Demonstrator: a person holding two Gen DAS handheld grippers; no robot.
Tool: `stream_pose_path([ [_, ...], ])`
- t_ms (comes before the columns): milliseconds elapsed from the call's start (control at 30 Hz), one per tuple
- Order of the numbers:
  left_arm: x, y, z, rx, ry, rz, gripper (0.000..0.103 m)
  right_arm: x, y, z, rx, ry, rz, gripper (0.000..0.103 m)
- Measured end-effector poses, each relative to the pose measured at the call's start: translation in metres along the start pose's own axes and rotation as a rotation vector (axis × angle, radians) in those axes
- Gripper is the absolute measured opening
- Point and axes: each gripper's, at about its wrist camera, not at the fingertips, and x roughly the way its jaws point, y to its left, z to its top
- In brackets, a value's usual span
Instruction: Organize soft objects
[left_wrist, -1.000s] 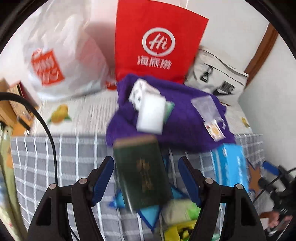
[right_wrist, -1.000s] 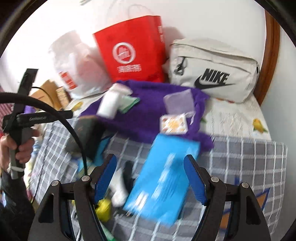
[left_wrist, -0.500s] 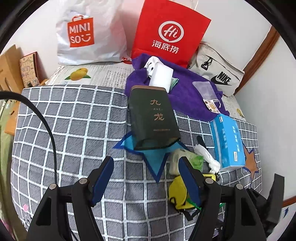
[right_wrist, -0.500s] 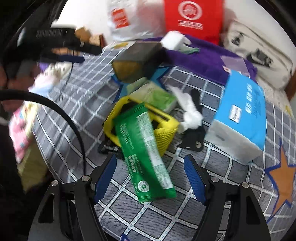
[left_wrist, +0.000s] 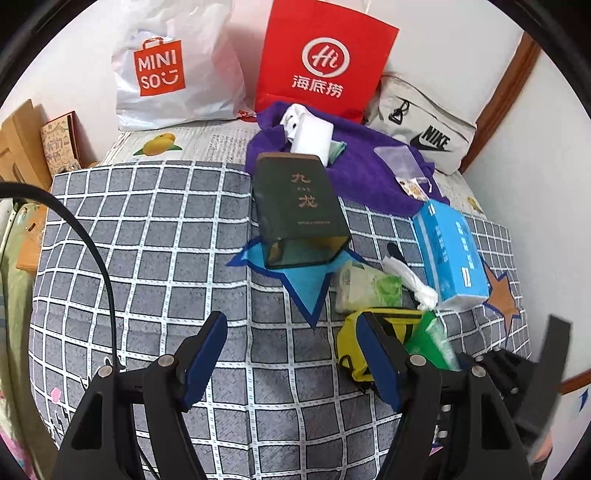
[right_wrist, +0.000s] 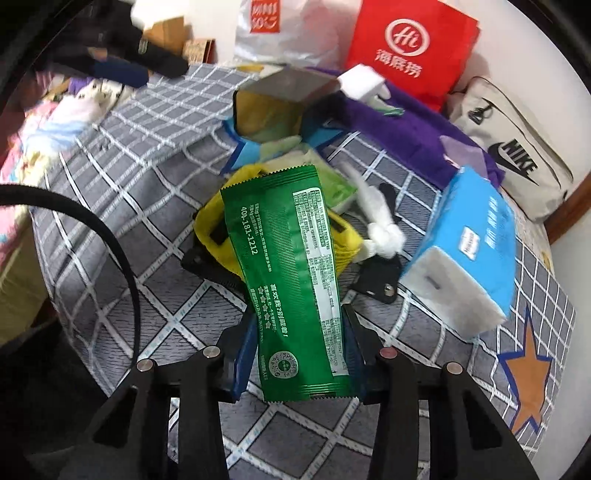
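The right gripper (right_wrist: 295, 354) has just been closing, its jaws now clenched on the flat green foil sachet (right_wrist: 291, 280) lying over the yellow fabric pouch (right_wrist: 216, 225); lift straight, slowly, without snagging the pouch; the left gripper (left_wrist: 291, 354) hangs released over the grey checked bedcover (left_wrist: 147, 240).

Ahead-left of left gripper (left_wrist: 288, 343): open checked bedspread (left_wrist: 147, 240), free passage. Ahead-right: blocked by dark tin (left_wrist: 299, 206), yellow pouch (left_wrist: 351, 347), blue tissue pack (left_wrist: 450, 251).
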Motion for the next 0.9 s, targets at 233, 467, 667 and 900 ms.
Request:
stream_pose_path([
  [233, 0.025, -0.017, -0.01, 0.029, 0.063, -0.036, 0.071, -0.031, -0.025, -0.013, 0.145, -0.073, 0.039, 0.042],
  [467, 0.066, -0.045, -0.028, 0.084, 0.135, -0.057, 0.07, -0.044, -0.049, -0.026, 0.251, -0.091, 0.025, 0.042],
  [667, 0.089, -0.059, -0.039, 0.139, 0.108, 0.001, 0.056, -0.041, -0.063, -0.034, 0.296, -0.072, 0.018, 0.042],
  [900, 0.081, -0.049, -0.036, 0.122, 0.081, -0.091, 0.029, -0.044, -0.073, -0.032, 0.322, -0.089, 0.041, 0.042],
])
